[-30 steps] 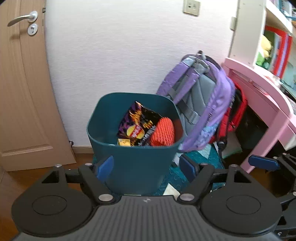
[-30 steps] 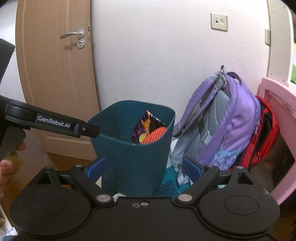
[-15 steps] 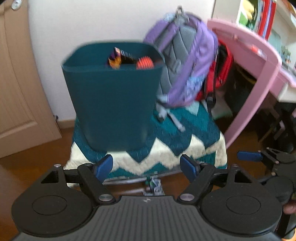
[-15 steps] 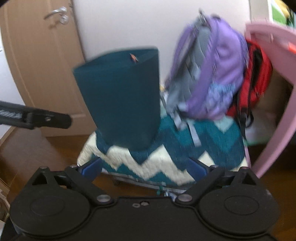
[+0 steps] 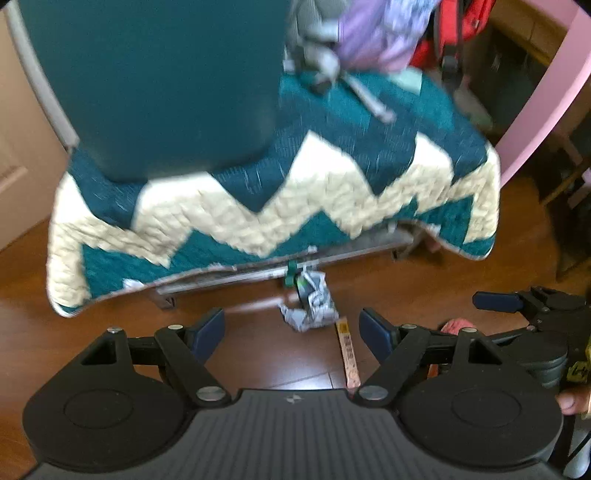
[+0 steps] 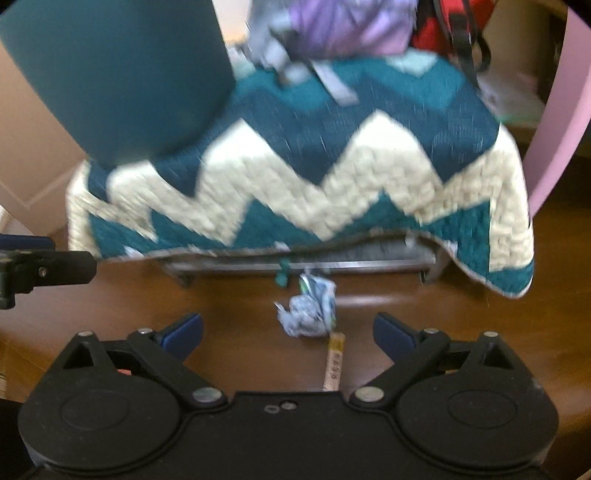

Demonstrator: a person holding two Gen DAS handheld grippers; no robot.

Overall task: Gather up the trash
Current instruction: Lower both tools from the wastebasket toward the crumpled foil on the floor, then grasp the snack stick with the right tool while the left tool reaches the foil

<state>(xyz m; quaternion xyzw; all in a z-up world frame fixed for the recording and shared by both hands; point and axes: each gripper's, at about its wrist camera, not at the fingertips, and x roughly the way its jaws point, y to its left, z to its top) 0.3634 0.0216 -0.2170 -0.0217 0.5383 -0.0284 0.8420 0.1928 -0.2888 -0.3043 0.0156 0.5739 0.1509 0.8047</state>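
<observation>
A crumpled ball of printed paper (image 5: 309,302) lies on the wood floor just in front of a low stand; it also shows in the right wrist view (image 6: 308,309). A thin paper strip (image 5: 348,354) lies beside it, also in the right wrist view (image 6: 334,366). A dark teal trash bin (image 5: 162,81) stands on the stand's zigzag blanket (image 5: 332,192). My left gripper (image 5: 293,332) is open and empty, above the floor short of the paper ball. My right gripper (image 6: 288,334) is open and empty, likewise short of the ball.
A purple backpack (image 5: 365,40) and a red bag (image 5: 454,26) rest behind the bin on the blanket. A pink desk leg (image 5: 543,96) stands at the right. A door (image 5: 18,147) is at the left. A small pink-red object (image 5: 456,325) lies on the floor near the right gripper.
Both grippers have dropped from bin height down toward the floor. The bin's contents have left view and the paper ball and strip on the floor have come into view.
</observation>
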